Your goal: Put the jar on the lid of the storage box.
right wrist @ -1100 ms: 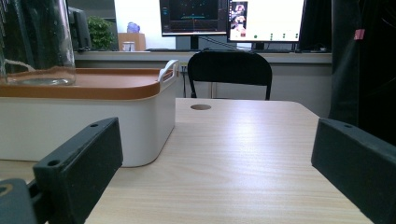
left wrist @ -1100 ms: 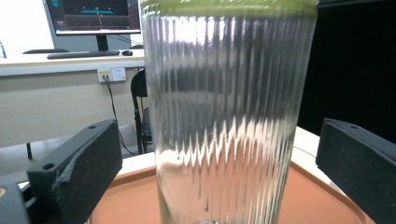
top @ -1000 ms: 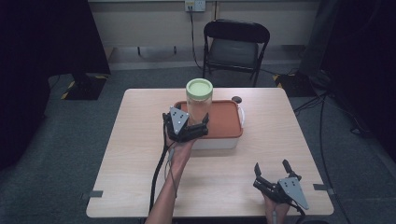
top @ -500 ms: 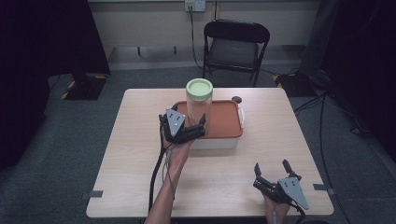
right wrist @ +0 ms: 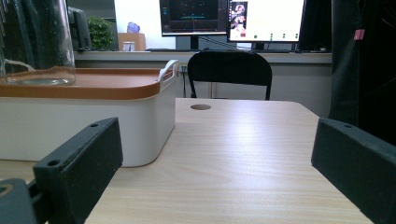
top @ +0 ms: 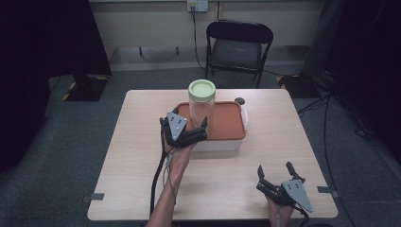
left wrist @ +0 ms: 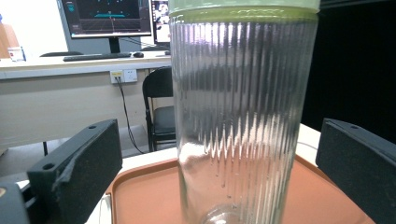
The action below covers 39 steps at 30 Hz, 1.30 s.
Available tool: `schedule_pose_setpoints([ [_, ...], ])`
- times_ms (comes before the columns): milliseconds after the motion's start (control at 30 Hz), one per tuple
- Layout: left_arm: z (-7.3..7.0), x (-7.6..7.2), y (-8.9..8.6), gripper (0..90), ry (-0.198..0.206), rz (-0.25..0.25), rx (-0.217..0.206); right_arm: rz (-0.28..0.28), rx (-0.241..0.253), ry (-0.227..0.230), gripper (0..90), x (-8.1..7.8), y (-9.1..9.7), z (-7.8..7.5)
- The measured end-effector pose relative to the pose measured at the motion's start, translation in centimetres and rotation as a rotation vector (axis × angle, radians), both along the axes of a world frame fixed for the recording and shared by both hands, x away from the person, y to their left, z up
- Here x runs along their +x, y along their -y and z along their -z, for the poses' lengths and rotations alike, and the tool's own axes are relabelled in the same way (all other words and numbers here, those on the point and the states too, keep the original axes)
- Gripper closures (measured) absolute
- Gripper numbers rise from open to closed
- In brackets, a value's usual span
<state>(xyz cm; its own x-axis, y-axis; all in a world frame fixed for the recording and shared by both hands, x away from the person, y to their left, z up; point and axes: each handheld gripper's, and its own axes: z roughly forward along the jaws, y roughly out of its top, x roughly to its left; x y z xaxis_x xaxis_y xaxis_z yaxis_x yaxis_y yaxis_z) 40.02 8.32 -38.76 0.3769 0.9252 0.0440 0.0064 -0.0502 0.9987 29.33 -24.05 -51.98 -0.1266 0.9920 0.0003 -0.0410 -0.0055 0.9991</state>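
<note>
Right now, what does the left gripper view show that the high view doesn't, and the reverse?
Left gripper view: the jar's ribbed glass wall up close, standing between the open jaws with a gap on each side, plus monitors on a desk behind.

High view: the whole table, the jar's green lid from above, the left gripper at the jar, and the right gripper open near the table's front edge.

Both: the jar upright on the box's orange lid, and the black chair.

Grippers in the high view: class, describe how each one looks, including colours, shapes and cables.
Both are black with two jaws. The left gripper and the right gripper each carry a grey three-cornered plate on top. A black cable trails from the left one down along the forearm. No sleeves are visible.
</note>
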Motion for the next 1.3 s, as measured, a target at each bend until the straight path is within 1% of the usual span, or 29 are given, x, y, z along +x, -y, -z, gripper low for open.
schedule_pose_setpoints([
  [33, 0.0, -0.1, 0.0, 0.0, 0.005, -0.004, -0.001, -0.001, 0.000, 0.000, 1.2, 0.0, 0.0, 0.0],
  [133, 0.0, -0.3, -0.1, 0.0, 0.002, -0.005, -0.014, -0.001, 0.000, 0.000, 1.2, 0.0, 0.0, 0.0],
  [200, -0.1, -0.5, -0.1, 0.0, 0.007, -0.010, -0.013, -0.001, 0.001, 0.000, 1.2, 0.0, 0.0, 0.0],
  [333, -0.2, -0.7, 0.1, 0.1, 0.002, -0.008, -0.004, -0.002, 0.000, 0.000, 1.2, 0.0, 0.0, 0.0],
  [433, -0.2, -0.9, 0.1, 0.1, 0.005, -0.008, -0.013, -0.002, 0.000, 0.000, 1.2, 0.0, 0.0, 0.0],
  [533, -0.3, -1.1, 0.1, 0.3, 0.005, -0.023, -0.010, -0.002, 0.001, 0.000, 1.2, 0.0, 0.0, 0.0],
  [667, -0.2, -1.2, 0.1, 0.2, 0.006, -0.028, -0.004, -0.001, 0.001, 0.000, 1.3, 0.0, 0.0, 0.0],
  [767, -0.1, -1.4, 0.0, 0.2, 0.009, -0.028, -0.008, 0.001, 0.001, -0.001, 1.3, 0.0, 0.0, 0.0],
  [833, -0.1, -1.5, 0.0, 0.2, 0.005, -0.042, -0.002, 0.001, 0.000, -0.001, 1.2, 0.0, 0.0, 0.0],
  [900, 0.0, -1.6, -0.1, 0.2, 0.008, -0.034, -0.009, 0.000, 0.000, -0.001, 1.2, 0.0, 0.0, 0.0],
  [933, 0.0, -1.7, -0.1, 0.2, 0.011, -0.041, -0.003, 0.000, 0.000, -0.001, 1.2, 0.0, 0.0, 0.0],
  [1000, 0.0, -1.9, -0.2, 0.2, 0.017, -0.041, -0.005, 0.000, 0.000, 0.000, 1.2, 0.0, 0.0, 0.0],
  [1133, 0.0, -2.1, -0.4, 0.2, 0.026, -0.036, -0.016, 0.000, 0.000, -0.001, 1.2, 0.0, 0.0, 0.0],
  [1300, -0.1, -2.5, -1.0, 0.2, 0.037, -0.047, -0.029, 0.000, 0.000, 0.000, 1.2, 0.0, 0.0, 0.0],
])
